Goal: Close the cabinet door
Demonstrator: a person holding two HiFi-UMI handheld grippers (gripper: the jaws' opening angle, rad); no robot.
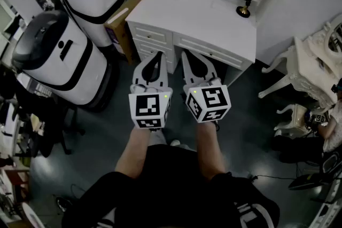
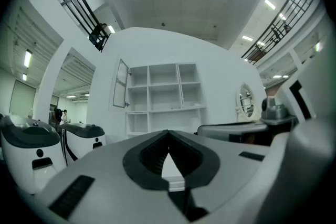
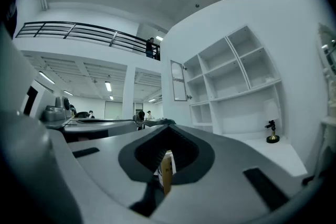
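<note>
Shelves (image 2: pixel 165 85) rise from the back edge of the white worktop (image 1: pixel 208 21). The door (image 2: pixel 121 84) hangs at their upper left corner, swung open and standing out from the shelf front.

A person stands in front of the worktop's drawers (image 1: pixel 152 37), holding both tools level and side by side, pointing towards the shelves. The left hand-held gripper (image 1: pixel 156 56) has its jaws closed tip to tip, with nothing between them. The right hand-held gripper (image 1: pixel 188 55) is closed the same way and also empty. Through the loop behind its tips I can see only a brown box (image 3: pixel 167 168) farther off. Both tips reach just over the front edge of the worktop, well apart from the door.

A small lamp (image 1: pixel 244 8) stands near the right back corner of the worktop. The box (image 1: pixel 124 24) leans at the worktop's left end. Beyond it, two large white-and-black machines (image 1: pixel 59 56) stand on the floor.
</note>
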